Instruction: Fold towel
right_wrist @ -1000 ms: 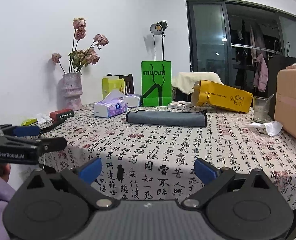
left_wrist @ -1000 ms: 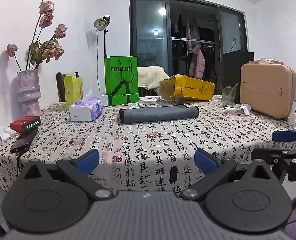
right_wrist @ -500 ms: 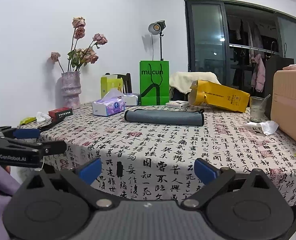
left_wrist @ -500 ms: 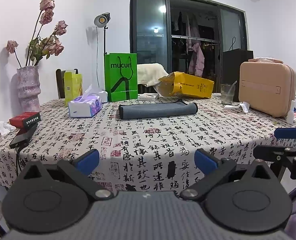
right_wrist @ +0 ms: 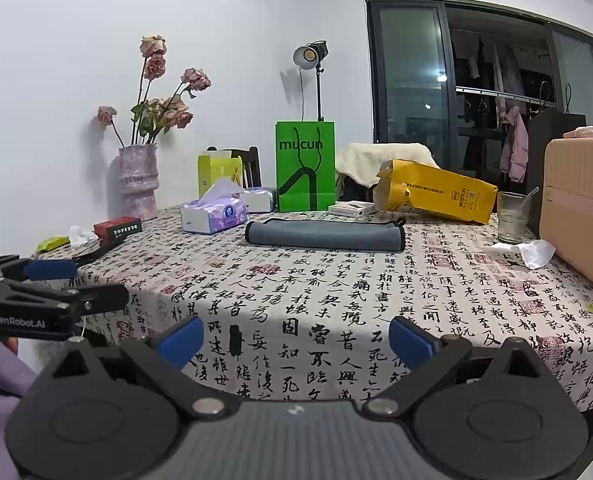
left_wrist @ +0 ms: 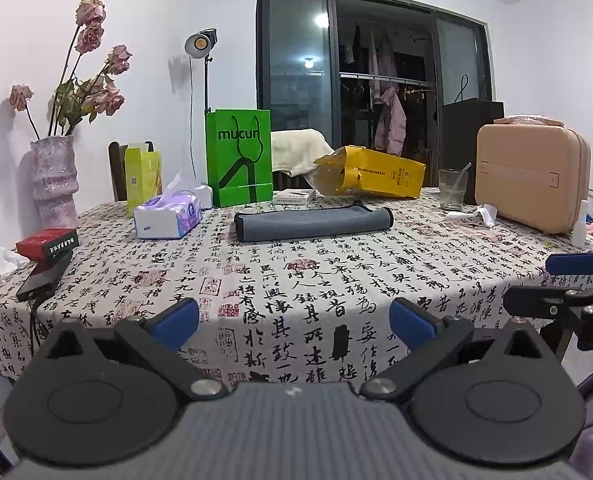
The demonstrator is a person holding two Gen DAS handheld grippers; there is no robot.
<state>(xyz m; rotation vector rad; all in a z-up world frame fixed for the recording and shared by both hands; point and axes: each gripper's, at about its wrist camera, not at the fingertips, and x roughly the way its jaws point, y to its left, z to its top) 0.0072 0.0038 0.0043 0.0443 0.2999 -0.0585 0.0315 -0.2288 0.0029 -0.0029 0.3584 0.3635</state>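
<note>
A grey towel (left_wrist: pixel 312 224) lies folded into a long flat strip on the far middle of the table; it also shows in the right wrist view (right_wrist: pixel 324 235). My left gripper (left_wrist: pixel 294 324) is open and empty, held off the table's near edge, far from the towel. My right gripper (right_wrist: pixel 296 338) is open and empty, also at the near edge. Each gripper shows at the side of the other's view, the right one (left_wrist: pixel 552 286) and the left one (right_wrist: pixel 72 284).
The table carries a calligraphy-print cloth (left_wrist: pixel 336 272). Behind the towel stand a green bag (left_wrist: pixel 238 158), a yellow bag (left_wrist: pixel 370 172), a tissue pack (left_wrist: pixel 166 218) and a glass (left_wrist: pixel 452 190). A pink case (left_wrist: pixel 532 184) is at right, a vase (left_wrist: pixel 52 182) at left.
Both grippers have drawn back and dropped slightly, so the table sits lower and farther in view. The towel has not moved. Both grippers stay open.
</note>
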